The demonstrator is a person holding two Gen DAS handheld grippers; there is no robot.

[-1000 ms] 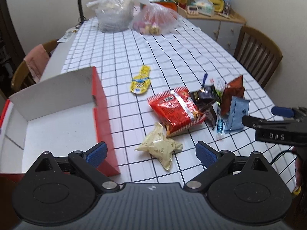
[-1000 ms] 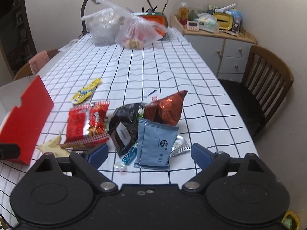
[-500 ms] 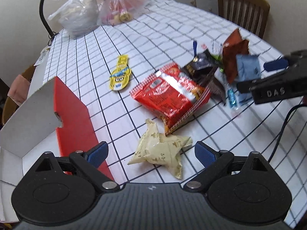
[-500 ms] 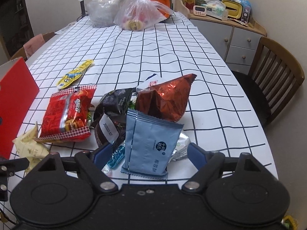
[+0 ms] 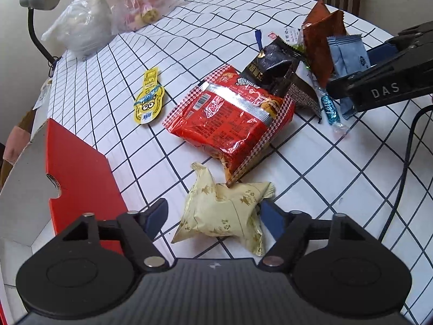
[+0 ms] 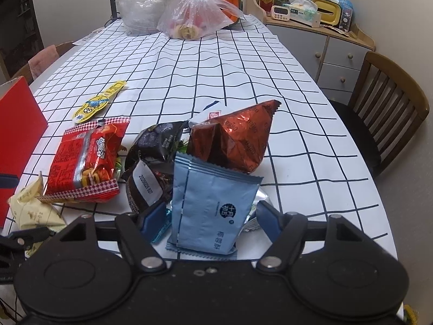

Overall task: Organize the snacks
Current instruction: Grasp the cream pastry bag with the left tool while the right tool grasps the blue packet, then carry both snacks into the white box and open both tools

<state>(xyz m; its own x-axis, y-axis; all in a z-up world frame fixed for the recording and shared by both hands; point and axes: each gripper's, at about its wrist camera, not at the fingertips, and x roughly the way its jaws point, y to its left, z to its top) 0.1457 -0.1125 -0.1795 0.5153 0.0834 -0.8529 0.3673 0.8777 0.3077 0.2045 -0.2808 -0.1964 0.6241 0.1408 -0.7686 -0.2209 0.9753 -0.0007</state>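
Currently we have two targets, one per gripper. The crinkled cream foil snack packet with gold print point(image 5: 224, 214) lies flat on the white black-grid tablecloth point(image 5: 338, 178), just beside the open red cardboard box with white interior point(image 5: 78, 173) and touching the lower corner of the red foil biscuit bag with checkered edges point(image 5: 230, 124). We judge the cream packet light, puffy and soft; its film looks slick, so a pinch across the middle bulge should hold better than one on the twisted ends.

The left gripper point(image 5: 213, 214) is spread wide, one blue pad on each side of the cream packet. The right-hand pad appears to be at the packet's edge; we cannot tell whether it presses. Nothing is clamped yet.

The pale blue flat sachet with a dark round logo point(image 6: 213, 203) stands nearly upright, leaning against the copper-brown foil bag point(image 6: 232, 140) and the black snack bag with a white date label point(image 6: 154, 162). We judge it thin, light and floppy, likely to fold if taken by a corner; a hold across the lower body seems safest. A small teal-wrapped candy point(image 5: 330, 109) lies near its base and could get caught in the pinch.

The right gripper point(image 6: 209, 216) is likewise open, its pads straddling the sachet low down, with visible gaps on both sides, holding nothing.

The yellow cartoon-print pouch point(image 5: 148, 100) lies apart, further up the cloth.
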